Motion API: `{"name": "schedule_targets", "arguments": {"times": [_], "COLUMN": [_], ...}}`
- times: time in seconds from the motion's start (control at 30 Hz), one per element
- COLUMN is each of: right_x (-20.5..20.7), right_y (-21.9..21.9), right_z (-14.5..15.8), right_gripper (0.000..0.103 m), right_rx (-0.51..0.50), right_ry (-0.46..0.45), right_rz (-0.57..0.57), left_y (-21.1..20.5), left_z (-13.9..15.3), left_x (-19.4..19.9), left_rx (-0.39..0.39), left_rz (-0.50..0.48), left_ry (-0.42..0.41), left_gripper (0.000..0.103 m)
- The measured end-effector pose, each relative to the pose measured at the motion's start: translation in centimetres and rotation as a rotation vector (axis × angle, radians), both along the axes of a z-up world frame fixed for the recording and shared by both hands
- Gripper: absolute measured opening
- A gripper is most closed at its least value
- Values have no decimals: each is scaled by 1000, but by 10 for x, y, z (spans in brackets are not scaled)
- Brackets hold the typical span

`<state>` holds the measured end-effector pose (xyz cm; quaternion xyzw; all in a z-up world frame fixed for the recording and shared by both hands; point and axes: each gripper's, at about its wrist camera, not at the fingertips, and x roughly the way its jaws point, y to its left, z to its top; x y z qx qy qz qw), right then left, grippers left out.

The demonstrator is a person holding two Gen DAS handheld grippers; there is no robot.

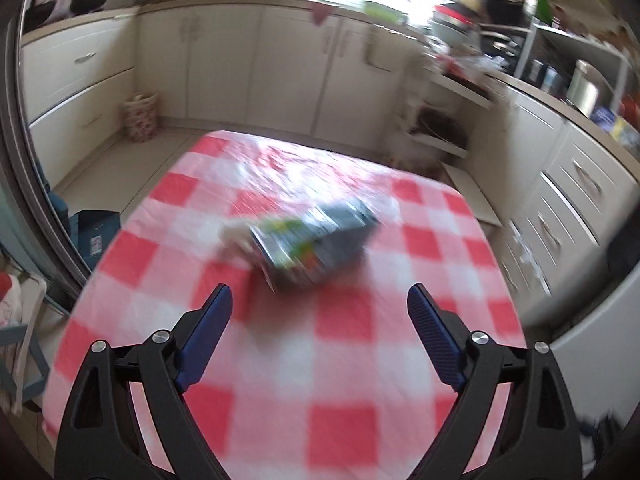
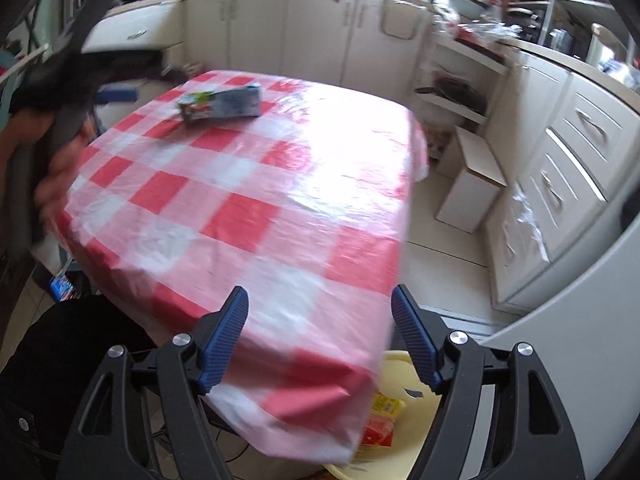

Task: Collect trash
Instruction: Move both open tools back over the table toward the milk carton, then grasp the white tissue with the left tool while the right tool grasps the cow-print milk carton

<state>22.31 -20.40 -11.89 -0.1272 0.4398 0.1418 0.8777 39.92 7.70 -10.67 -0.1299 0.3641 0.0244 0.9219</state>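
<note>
Clearly, a flattened grey carton (image 1: 316, 244) with green print is seen lying on the red-and-white checked tabletop (image 1: 340, 360), just ahead of the left gripper (image 1: 320, 300), whose jaws are spread wide with nothing between them. From the right wrist view the same carton (image 2: 222, 105) is found near the far left edge of the tabletop (image 2: 248, 216). The right gripper (image 2: 320, 304) is held over the near corner, its jaws likewise parted and empty. Below that corner a pale yellow bin (image 2: 396, 364) is seen, with red and yellow wrappers (image 2: 382, 420) lying inside it.
</note>
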Motion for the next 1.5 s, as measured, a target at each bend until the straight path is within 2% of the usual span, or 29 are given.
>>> {"name": "schedule_targets", "arguments": {"times": [0.13, 0.3, 0.4, 0.47, 0.57, 0.77, 0.87, 0.93, 1.1, 1.23, 1.33, 1.4, 1.47, 1.5], "right_x": [10, 20, 25, 28, 34, 41, 44, 47, 56, 62, 67, 73, 79, 81], "right_y": [18, 30, 33, 33, 31, 26, 21, 16, 3, -11, -19, -18, -11, -7], "right_z": [-7, -15, -15, -15, -14, -10, -9, -9, -13, -18, -22, -23, -25, -25], "right_gripper": [71, 71, 71, 71, 71, 71, 71, 71, 71, 71, 71, 71, 71, 71], "right_rx": [-4, -5, 2, 5, 22, 102, 150, 187, 266, 343, 422, 467, 495, 496], "right_ry": [20, 38, 35, 35, 35, 57, 70, 89, 136, 187, 224, 246, 261, 260], "right_rz": [39, 59, 58, 52, 39, -1, -30, -56, -122, -182, -222, -236, -242, -240], "left_y": [31, 56, 57, 44, 26, -1, -35, -54, -75, -72, -53, -38, -24, -18], "left_z": [-9, -40, -60, -69, -70, -76, -75, -74, -73, -67, -50, -42, -39, -39], "left_x": [56, 123, 150, 158, 155, 123, 95, 76, 43, 21, 9, 11, 20, 24], "left_rx": [-19, -119, -159, -156, -154, -235, -157, -134, -143, -189, -178, -140, -52, -34], "left_rz": [50, 100, 64, -21, -131, -264, -350, -406, -496, -561, -522, -445, -324, -289], "left_ry": [21, 105, 183, 225, 235, 270, 276, 281, 291, 288, 228, 187, 160, 156], "left_gripper": [89, 90, 90, 90, 90, 89, 89, 89, 89, 89, 89, 89, 89, 89]}}
